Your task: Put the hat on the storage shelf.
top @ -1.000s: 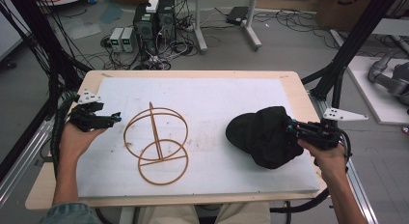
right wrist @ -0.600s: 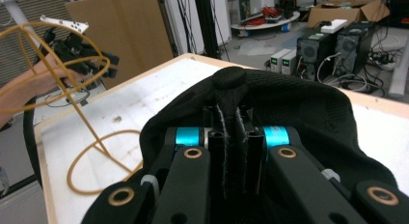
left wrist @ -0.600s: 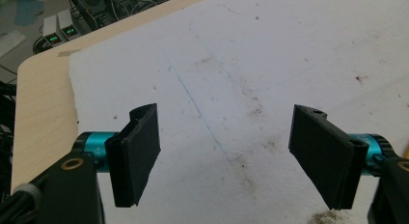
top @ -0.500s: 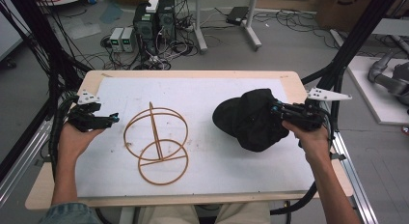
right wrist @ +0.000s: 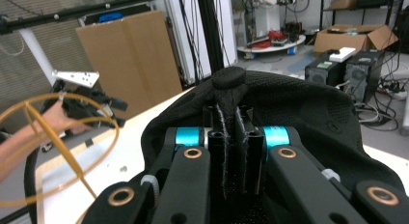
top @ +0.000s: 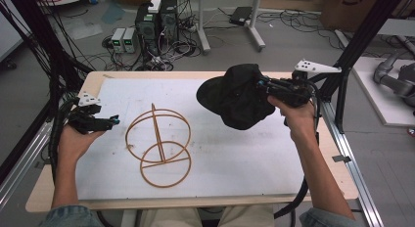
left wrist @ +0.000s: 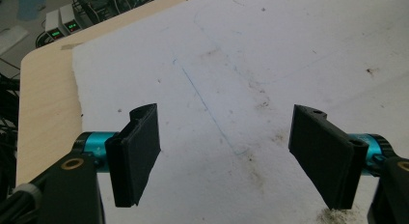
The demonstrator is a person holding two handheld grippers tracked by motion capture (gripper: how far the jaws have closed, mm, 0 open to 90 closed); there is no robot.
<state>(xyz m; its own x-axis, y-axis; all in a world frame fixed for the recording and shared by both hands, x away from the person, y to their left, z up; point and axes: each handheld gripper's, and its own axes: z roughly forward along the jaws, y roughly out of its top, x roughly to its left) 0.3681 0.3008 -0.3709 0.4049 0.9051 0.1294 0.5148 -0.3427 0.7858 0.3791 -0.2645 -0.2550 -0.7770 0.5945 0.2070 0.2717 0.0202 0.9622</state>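
Over the right half of the table (top: 313, 183), the black hat (top: 235, 97) now hangs in the air, where a second ago it lay slumped on the white sheet near the right edge. The right gripper (top: 266, 87) has raised it and carried it inward and toward the far side, so it is now closer to the wooden hoop stand (top: 159, 144) than it was. To my eye that means the pickup is done and the carry is under way, most likely toward the stand, which has not moved.

In the right gripper view the jaws of the right gripper (right wrist: 234, 151) are pressed nearly together, pinching a fold of the hat's fabric (right wrist: 308, 118) just beneath the crown button (right wrist: 229, 78); the rest of the hat droops around them. The grip looks thin, a pinch of cloth and no more, so I would expect the hat to swing as it travels.

The left gripper (top: 113, 120) sits where it was at the left side of the table, just beside the stand's rings without touching them. In its own view the jaws of the left gripper (left wrist: 224, 159) are spread wide over the bare white sheet (left wrist: 270, 55), holding nothing.
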